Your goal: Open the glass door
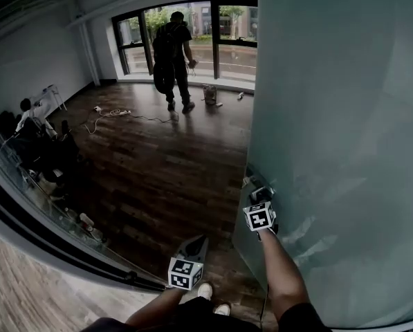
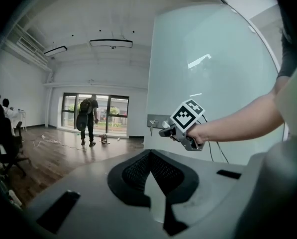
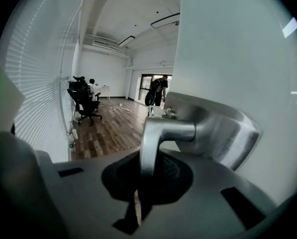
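Note:
The frosted glass door (image 1: 337, 116) stands swung away from its frame, with dark wood floor showing past its edge. My right gripper (image 1: 260, 198) is at the door's edge, shut on the metal lever handle (image 3: 163, 133), which passes down between its jaws. The left gripper view shows this gripper (image 2: 164, 131) at the handle plate (image 2: 155, 121), where a key hangs. My left gripper (image 1: 196, 242) hangs low in the doorway, clear of the door, its jaws together with nothing between them.
A person with a backpack (image 1: 173, 57) stands by the far windows beside a small bucket (image 1: 210, 94). Cables (image 1: 109, 114) lie on the wood floor. A seated person and office chairs (image 1: 37, 137) are at the left, behind a glass wall (image 1: 54, 241).

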A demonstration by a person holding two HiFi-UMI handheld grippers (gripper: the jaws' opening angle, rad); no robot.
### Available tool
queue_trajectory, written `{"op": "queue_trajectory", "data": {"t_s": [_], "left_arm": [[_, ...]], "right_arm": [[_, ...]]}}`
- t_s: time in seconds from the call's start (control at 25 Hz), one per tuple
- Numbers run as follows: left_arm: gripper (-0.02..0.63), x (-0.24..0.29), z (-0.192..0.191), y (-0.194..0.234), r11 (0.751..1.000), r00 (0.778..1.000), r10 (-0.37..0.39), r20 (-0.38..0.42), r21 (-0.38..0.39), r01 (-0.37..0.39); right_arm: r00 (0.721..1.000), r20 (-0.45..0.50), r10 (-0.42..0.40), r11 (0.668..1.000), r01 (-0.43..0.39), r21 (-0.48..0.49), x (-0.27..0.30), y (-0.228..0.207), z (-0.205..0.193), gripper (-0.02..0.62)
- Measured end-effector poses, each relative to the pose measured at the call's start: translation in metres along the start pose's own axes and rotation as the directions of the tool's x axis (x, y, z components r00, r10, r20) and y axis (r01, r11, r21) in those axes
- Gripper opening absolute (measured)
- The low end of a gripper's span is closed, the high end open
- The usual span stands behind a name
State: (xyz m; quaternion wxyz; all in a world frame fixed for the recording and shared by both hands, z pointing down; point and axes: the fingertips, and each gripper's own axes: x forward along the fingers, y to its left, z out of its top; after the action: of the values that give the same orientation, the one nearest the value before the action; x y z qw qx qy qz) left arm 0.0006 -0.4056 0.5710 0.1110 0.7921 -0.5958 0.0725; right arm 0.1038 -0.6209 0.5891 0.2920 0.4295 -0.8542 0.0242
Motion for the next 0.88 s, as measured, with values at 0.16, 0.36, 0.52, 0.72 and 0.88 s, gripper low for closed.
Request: {"op": "queue_trajectory", "data": {"t_s": [0.16,0.36,0.52,0.72,0.88], "left_arm": [[0.006,0.032,0.002,0.014,1.000,1.000,-0.005,-0.002,-0.007,0.005],[0.006,0.076,0.003,0.023,0.999,1.000,-0.030,-0.006,-0.012,0.030],[0.006,0.103,-0.002,0.015,0.997,0.997,-0.075,-0.027,-0.006,0.074],[0.006,0.134,-0.008,0.015,0.994,0.993,-0.106,-0.059,-0.007,0.106],[0.006,0.147,-0.005,0.029,0.995,0.992,-0.104,-0.067,-0.005,0.104]], "right_arm": [[0.999,-0.009,-0.051,0.998,0.051,0.039,0.025,-0.051,-0.008,0.020],[0.993,-0.042,-0.110,0.990,0.113,0.081,0.048,-0.119,-0.024,0.020],[0.985,-0.069,-0.158,0.980,0.165,0.111,0.058,-0.172,-0.037,0.020],[0.973,-0.113,-0.202,0.964,0.218,0.154,0.064,-0.235,-0.055,0.018],[0.961,-0.164,-0.223,0.959,0.246,0.141,0.067,-0.271,-0.067,0.017]]}}
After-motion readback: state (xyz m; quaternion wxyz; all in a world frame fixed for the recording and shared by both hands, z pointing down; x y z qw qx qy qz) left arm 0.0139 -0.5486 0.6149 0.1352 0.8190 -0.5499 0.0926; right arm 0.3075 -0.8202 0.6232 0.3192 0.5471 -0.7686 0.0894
